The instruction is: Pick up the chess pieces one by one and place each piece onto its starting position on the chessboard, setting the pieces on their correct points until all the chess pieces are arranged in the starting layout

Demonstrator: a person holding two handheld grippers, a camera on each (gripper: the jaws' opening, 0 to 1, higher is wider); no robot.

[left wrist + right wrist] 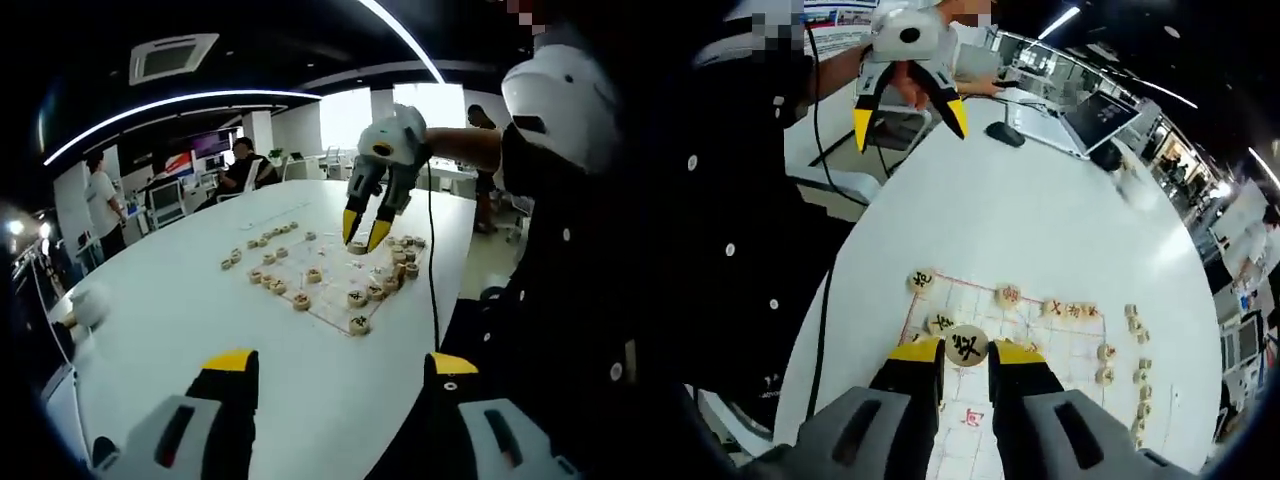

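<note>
nearest the lens in the right gripper view, the right gripper (966, 352) stands with its two yellow-tipped fingers (917, 352) pinching a round wooden chess piece (966, 345) between them; the piece carries a dark character on its top face and sits over the near edge of the chessboard (980, 420), a pale sheet ruled with red lines. whether the piece touches the board or is held just above it cannot be told. other chess pieces (1009, 294) lie on the board's points beyond it, and a loose row (1137, 392) runs along the board's right side. the board rests on a white table (1060, 220). farther off, the left gripper (908, 115) hangs in the air above the table edge, well apart from the board, its yellow-tipped fingers spread with nothing between them. a laptop (1080, 120) sits on the far part of the table.

in the left gripper view, the left gripper's (340, 362) own fingers (230, 362) rise from the bottom, wide apart and empty, above bare table (160, 320). across the table the right gripper (362, 238) points down onto the far part of the chessboard (330, 290), its tips close around a piece (356, 246). scattered pieces (272, 283) lie on and beside the board. a seated person (245, 165) and a standing person (102, 200) appear in the background.
</note>
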